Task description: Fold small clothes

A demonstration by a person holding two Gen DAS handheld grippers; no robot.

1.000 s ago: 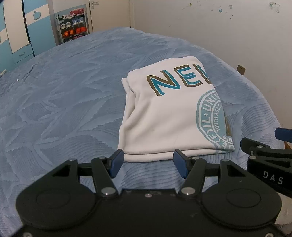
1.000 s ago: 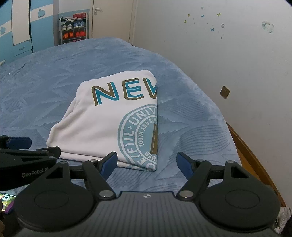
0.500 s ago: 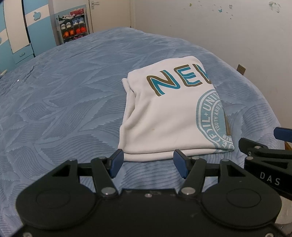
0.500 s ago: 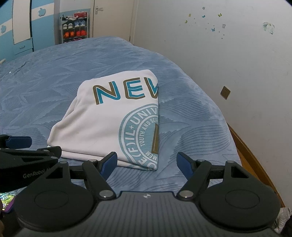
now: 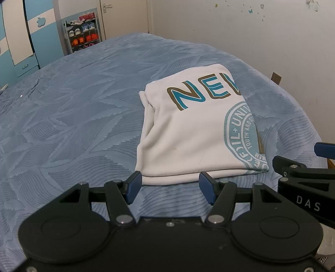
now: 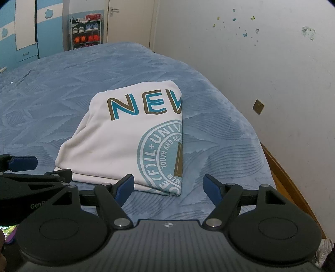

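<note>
**Both grippers parked in front of a folded white shirt**

Nearest the lens in the left wrist view is the left gripper (image 5: 169, 187), blue-padded fingers spread wide apart with nothing between them, sitting low in the frame over the blue bedspread (image 5: 73, 117). At the right edge of that same view you can see part of the right gripper (image 5: 303, 167) poking in, side by side with it.

The right wrist view is the same deal: the right gripper's jaws are wide apart and empty at the bottom of the frame, left gripper peeking in at the lower left.

Just past the fingertips lies the white shirt (image 5: 188, 136), folded into a neat-ish rectangle and lying flat on the bed. Its near hem sits right behind the pads in both views; I can't tell if anything is actually touching it. Teal and brown "NEW" lettering runs across the far end, and a round teal seal print is cut off at the fold on the right.

Further back, upper left of the frame, there's a shoe rack (image 5: 83, 33), a blue and white wardrobe (image 5: 18, 37), and a door (image 6: 129, 18). A white wall (image 6: 251, 62) with little butterfly stickers fills the right side.
</note>
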